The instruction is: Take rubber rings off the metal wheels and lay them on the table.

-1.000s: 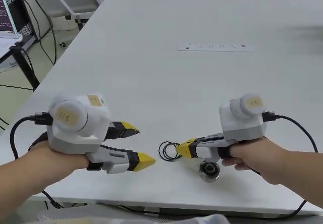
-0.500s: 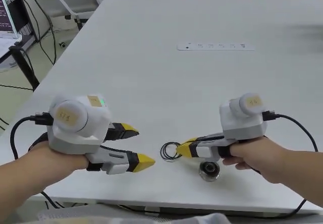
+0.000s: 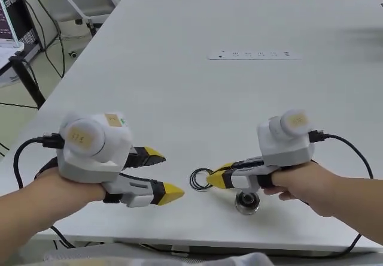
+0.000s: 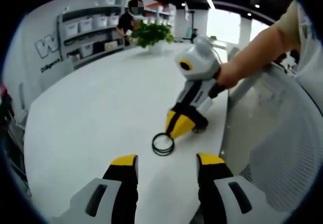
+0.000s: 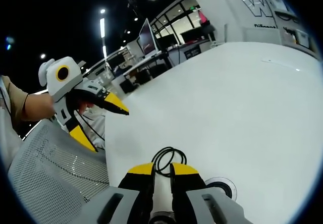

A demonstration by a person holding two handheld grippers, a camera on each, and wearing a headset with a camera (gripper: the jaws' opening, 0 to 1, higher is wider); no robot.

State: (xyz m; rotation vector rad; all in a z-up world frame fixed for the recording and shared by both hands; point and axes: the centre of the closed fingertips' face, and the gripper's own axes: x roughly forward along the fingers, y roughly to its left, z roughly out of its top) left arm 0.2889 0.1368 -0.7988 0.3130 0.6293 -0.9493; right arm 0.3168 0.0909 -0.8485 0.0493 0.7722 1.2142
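A small heap of thin black rubber rings (image 3: 200, 179) (image 4: 163, 144) (image 5: 169, 158) lies on the white table near its front edge. My right gripper (image 3: 216, 178) (image 5: 162, 170) rests low on the table, jaws nearly together, its yellow tips at the rings' near edge; I cannot tell whether they pinch a ring. A metal wheel (image 3: 247, 200) (image 5: 221, 186) sits on the table just beside that gripper. My left gripper (image 3: 161, 173) (image 4: 166, 160) hovers left of the rings, open and holding nothing, pointing at them. In the left gripper view the right gripper (image 4: 180, 125) leans down onto the rings.
A white power strip (image 3: 252, 55) lies flat in the middle of the table (image 3: 179, 86). The table's front edge runs just below both grippers. Cables trail from each gripper. A chair and a desk with a monitor stand off the far left.
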